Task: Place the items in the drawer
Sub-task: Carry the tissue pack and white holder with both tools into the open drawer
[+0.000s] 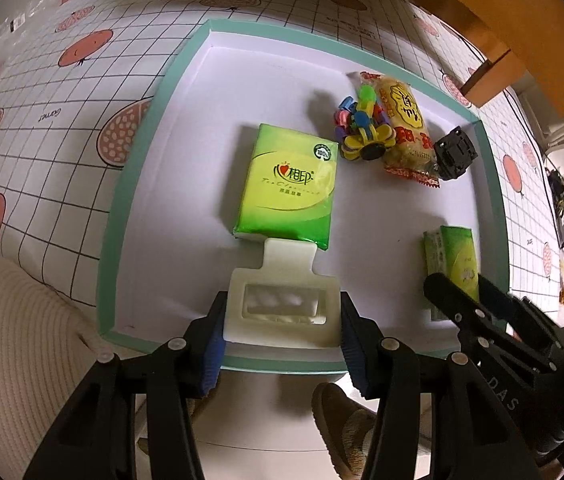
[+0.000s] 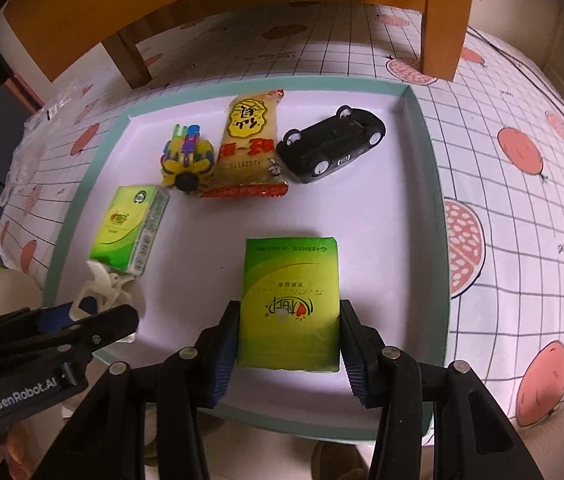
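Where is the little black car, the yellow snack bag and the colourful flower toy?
black car (image 2: pixel 332 144), right wrist view, on its underside.
yellow snack bag (image 2: pixel 247 140), right wrist view, on its printed front.
flower toy (image 2: pixel 187 158), right wrist view, on its yellow petals.

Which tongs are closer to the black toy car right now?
Right. The right tongs sit on the car's side of the drawer; the left tongs are across it.

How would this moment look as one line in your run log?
left tool: holds white clip | right tool: holds green tissue pack | both over drawer
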`<state>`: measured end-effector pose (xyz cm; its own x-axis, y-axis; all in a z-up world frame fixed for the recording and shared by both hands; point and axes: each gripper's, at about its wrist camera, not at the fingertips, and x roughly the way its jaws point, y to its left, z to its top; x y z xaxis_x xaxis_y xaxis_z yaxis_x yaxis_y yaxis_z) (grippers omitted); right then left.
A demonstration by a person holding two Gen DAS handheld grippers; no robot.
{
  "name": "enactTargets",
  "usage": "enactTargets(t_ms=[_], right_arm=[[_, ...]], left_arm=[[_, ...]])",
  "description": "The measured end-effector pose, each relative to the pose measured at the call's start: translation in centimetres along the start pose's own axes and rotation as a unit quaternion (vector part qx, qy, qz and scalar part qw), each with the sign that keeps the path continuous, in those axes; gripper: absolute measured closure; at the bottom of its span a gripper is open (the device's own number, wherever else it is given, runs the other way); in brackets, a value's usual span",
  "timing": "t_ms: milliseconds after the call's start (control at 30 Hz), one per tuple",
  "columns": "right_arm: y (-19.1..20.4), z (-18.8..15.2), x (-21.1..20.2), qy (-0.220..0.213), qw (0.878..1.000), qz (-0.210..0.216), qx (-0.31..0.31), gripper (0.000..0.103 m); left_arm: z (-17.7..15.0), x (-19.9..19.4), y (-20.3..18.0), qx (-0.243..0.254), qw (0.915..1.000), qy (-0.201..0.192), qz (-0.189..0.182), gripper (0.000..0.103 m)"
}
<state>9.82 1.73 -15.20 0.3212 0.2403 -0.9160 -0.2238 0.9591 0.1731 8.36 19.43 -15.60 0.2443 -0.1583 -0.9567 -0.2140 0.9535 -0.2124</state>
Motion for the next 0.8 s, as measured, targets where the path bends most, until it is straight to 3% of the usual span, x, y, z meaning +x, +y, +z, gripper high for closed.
enactTargets(t_ms=[300, 433, 667, 800], right_arm=[[-0.6, -0.6, -0.9, -0.001, 1.0, 0.018, 0.019, 0.054], [-0.9, -0.6, -2.3, -0.016, 0.999, 0.026, 0.025, 0.054], [-1.0, 0.8, -7.2, -0.08, 0.995, 0.047, 0.033, 0.054], [0.1, 3.1, -10.9, -0.136, 0.988, 0.065, 0.028, 0.054]], left_arm=[[-0.5, -2.2, 0.5, -0.003, 0.9995, -0.027, -0.016, 0.05], [-0.1, -4.5, 0.5, -0.001, 0.998, -0.059, -0.024, 0.05], [2.3, -10.1, -0.8, 0.007, 0.9891, -0.135, -0.058, 0.05], [4.4, -15.0, -1.7, 0.024, 0.9769, -0.2, -0.071, 0.05]])
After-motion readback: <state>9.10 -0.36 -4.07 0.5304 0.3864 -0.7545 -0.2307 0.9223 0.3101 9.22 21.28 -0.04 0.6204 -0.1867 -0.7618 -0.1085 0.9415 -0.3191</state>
